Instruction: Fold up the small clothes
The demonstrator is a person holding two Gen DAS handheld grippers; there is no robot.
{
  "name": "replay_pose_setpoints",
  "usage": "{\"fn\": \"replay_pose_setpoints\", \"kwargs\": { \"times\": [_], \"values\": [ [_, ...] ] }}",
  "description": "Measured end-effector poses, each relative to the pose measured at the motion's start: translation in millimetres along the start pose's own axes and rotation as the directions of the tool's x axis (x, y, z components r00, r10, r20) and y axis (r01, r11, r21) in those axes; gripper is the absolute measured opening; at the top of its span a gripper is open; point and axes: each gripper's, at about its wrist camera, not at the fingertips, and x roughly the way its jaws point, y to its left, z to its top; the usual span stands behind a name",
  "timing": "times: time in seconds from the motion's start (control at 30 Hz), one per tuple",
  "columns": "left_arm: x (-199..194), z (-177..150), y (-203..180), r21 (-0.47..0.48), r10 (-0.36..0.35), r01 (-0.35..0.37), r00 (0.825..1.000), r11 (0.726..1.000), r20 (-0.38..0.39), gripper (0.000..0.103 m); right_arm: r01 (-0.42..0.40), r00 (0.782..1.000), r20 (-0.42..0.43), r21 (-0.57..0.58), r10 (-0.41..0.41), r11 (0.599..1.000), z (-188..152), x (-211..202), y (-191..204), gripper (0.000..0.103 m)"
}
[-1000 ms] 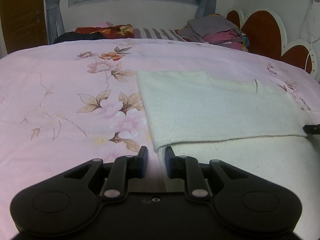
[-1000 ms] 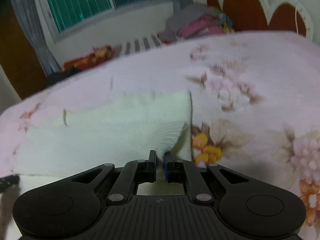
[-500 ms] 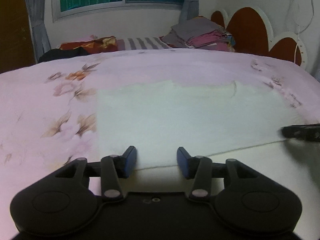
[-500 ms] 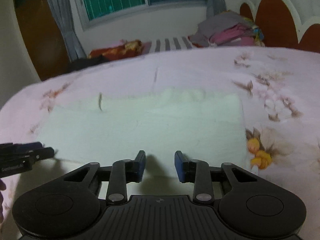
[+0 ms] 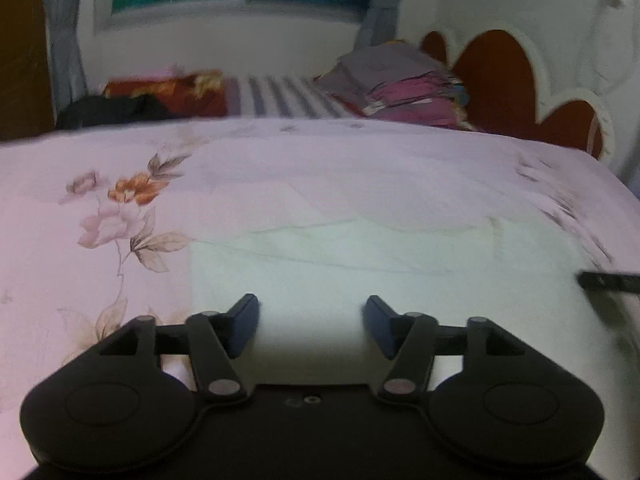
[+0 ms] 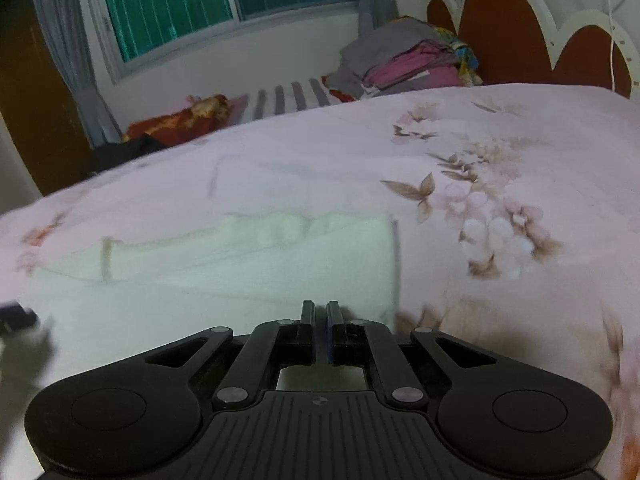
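Left wrist view looks down over a bed (image 5: 100, 280) spread with a pink flowered sheet, and on it lies a pale cream cloth (image 5: 360, 272), folded flat, filling the middle of the picture from about 9 o'clock across to 3 o'clock. The left gripper (image 5: 312, 326) stands over the near edge of that cloth at 6 o'clock, its jaws well apart and just been widening, with nothing pinched between them; the cloth only shows through the gap. At 3 o'clock a dark tip of the right gripper (image 5: 608, 282) pokes in over the cloth's far end.

From the right wrist view, the right gripper (image 6: 320, 332) sits at 6 o'clock with its jaws drawn together after closing, over the cloth's (image 6: 240, 272) near right corner. Whether any fabric is caught between the pads I cannot tell; the picture is smeared. The left gripper's tip (image 6: 16, 316) shows at 9 o'clock.

Up at 12 o'clock a stack of folded clothes (image 6: 408, 60) rests by the scalloped headboard (image 6: 512, 36), under a window (image 6: 224, 4).
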Motion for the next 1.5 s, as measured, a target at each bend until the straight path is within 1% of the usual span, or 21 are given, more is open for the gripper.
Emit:
{"fn": "replay_pose_setpoints", "kwargs": {
  "times": [0.03,0.1,0.2,0.27,0.37,0.43,0.47,0.57,0.67,0.73,0.8,0.9,0.93,1.03,1.13,1.2,1.27,1.33,1.37,1.4,1.5],
  "values": [
    [8,3,10,-0.031,0.004,-0.005,1.0,1.0,-0.023,0.057,0.014,1.0,-0.005,0.0,-0.014,1.0,2,6,-5,0.004],
    [3,9,27,-0.084,-0.019,0.019,1.0,0.996,0.0,0.056,0.031,0.999,-0.015,-0.007,-0.031,0.999,6,12,-14,0.004],
    [-11,10,24,-0.102,-0.035,0.039,0.999,0.994,0.04,0.056,0.046,0.999,0.009,0.0,-0.046,0.999,11,1,-11,0.004],
    [-9,11,4,-0.077,-0.064,0.067,0.997,0.995,0.043,0.058,-0.015,0.999,0.031,0.02,0.015,1.0,11,-3,7,0.004],
    [-4,10,-37,0.003,-0.088,0.088,0.995,0.996,0.049,0.061,-0.113,0.994,-0.004,-0.042,0.113,0.993,8,9,59,0.007],
    [-1,6,-58,0.048,-0.091,0.088,0.994,0.995,0.057,0.059,-0.168,0.986,-0.019,-0.084,0.167,0.982,3,16,92,0.04],
    [1,4,-63,0.062,-0.076,0.073,0.995,0.995,0.06,0.057,-0.176,0.984,-0.01,-0.102,0.176,0.979,1,18,101,0.061],
    [13,-2,-59,0.083,-0.064,0.061,0.998,0.995,0.029,0.06,-0.201,0.98,-0.028,-0.138,0.199,0.97,-6,21,113,0.047],
    [8,-13,-32,0.12,0.018,-0.024,0.999,0.992,0.048,0.066,-0.199,0.98,-0.041,-0.165,0.195,0.966,-8,20,97,0.041],
    [1,-20,-9,0.093,0.075,-0.08,0.996,0.993,0.047,0.074,-0.111,0.994,-0.01,-0.156,0.111,0.981,-5,14,67,0.041],
    [-7,-26,9,0.06,0.078,-0.081,0.996,0.995,0.05,0.077,0.018,1.0,-0.003,-0.101,-0.018,0.995,-4,12,34,0.041],
    [-32,-27,7,0.042,0.117,-0.122,0.988,0.992,0.097,0.068,0.06,0.998,-0.005,-0.091,-0.061,0.994,0,3,7,0.041],
    [-41,-28,3,0.035,0.11,-0.115,0.987,0.993,0.121,0.068,0.079,0.997,0.018,-0.103,-0.078,0.992,1,-5,9,0.041],
    [-60,-37,-27,0.08,0.054,-0.068,0.985,0.994,0.166,0.068,-0.011,0.998,0.057,-0.089,0.016,0.996,0,-31,25,0.041],
    [-57,-50,-56,0.159,0.019,-0.042,0.99,0.986,0.141,0.069,-0.114,0.993,0.012,-0.162,0.117,0.98,-18,-36,58,0.041],
    [-50,-59,-54,0.157,0.03,-0.046,0.994,0.986,0.102,0.069,-0.137,0.99,-0.02,-0.18,0.136,0.974,-28,-35,67,0.041],
    [-45,-66,-43,0.135,0.057,-0.065,0.996,0.989,0.063,0.069,-0.109,0.994,-0.037,-0.19,0.104,0.976,-38,-34,66,0.041],
    [-46,-68,-30,0.133,0.051,-0.058,0.997,0.989,0.053,0.071,0.0,1.0,-0.029,-0.132,-0.004,0.991,-41,-34,40,0.041],
    [-46,-67,-27,0.137,0.048,-0.053,0.998,0.989,0.044,0.072,0.018,1.0,-0.02,-0.099,-0.02,0.995,-41,-36,29,0.037],
    [-47,-66,-24,0.13,0.035,-0.04,0.999,0.991,0.04,0.072,0.019,1.0,-0.019,-0.073,-0.02,0.997,-39,-36,22,0.025],
    [-51,-64,-26,0.143,0.039,-0.043,0.999,0.989,0.034,0.071,0.041,0.999,-0.024,-0.101,-0.043,0.994,-34,-40,27,0.023]
  ]
}}
